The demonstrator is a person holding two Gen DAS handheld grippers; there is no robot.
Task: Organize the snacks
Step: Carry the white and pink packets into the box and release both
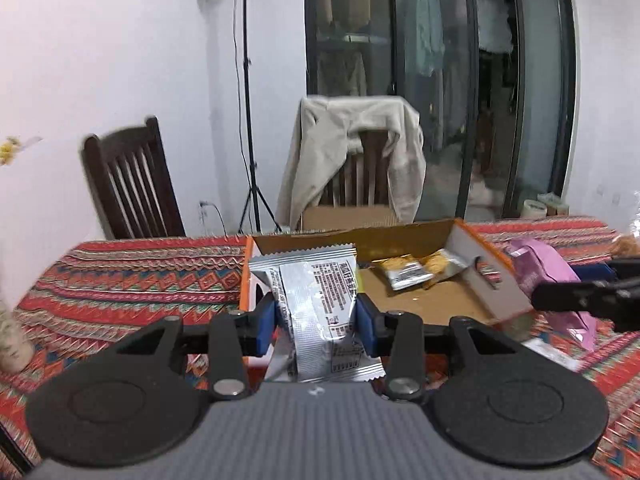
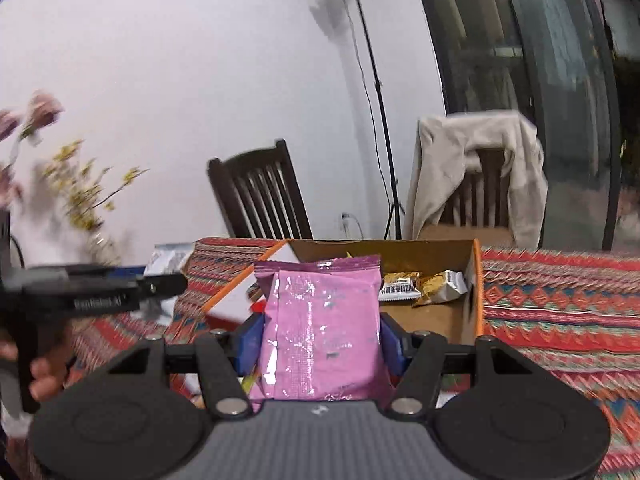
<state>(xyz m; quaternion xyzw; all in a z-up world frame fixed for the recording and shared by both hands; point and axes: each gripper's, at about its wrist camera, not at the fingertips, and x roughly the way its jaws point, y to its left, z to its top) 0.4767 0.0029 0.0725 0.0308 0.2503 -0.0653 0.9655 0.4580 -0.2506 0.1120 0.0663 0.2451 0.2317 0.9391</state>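
Both packets were mid-carry toward the box (image 1: pixel 472 280), the left gripper (image 1: pixel 316 322) pinching a silver packet (image 1: pixel 320 312) and the right gripper (image 2: pixel 320 344) a pink packet (image 2: pixel 320 320); next, each likely needed lowering inside and releasing.

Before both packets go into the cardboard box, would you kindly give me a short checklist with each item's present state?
1. Left gripper jaws clamped on the silver packet: ok.
2. Right gripper jaws clamped on the pink packet: ok.
3. Cardboard box open on top: ok.
4. Bare box floor free beside the two yellow snack packs: ok.
5. Grippers apart from each other: ok.
6. Packet seals intact: cannot tell.
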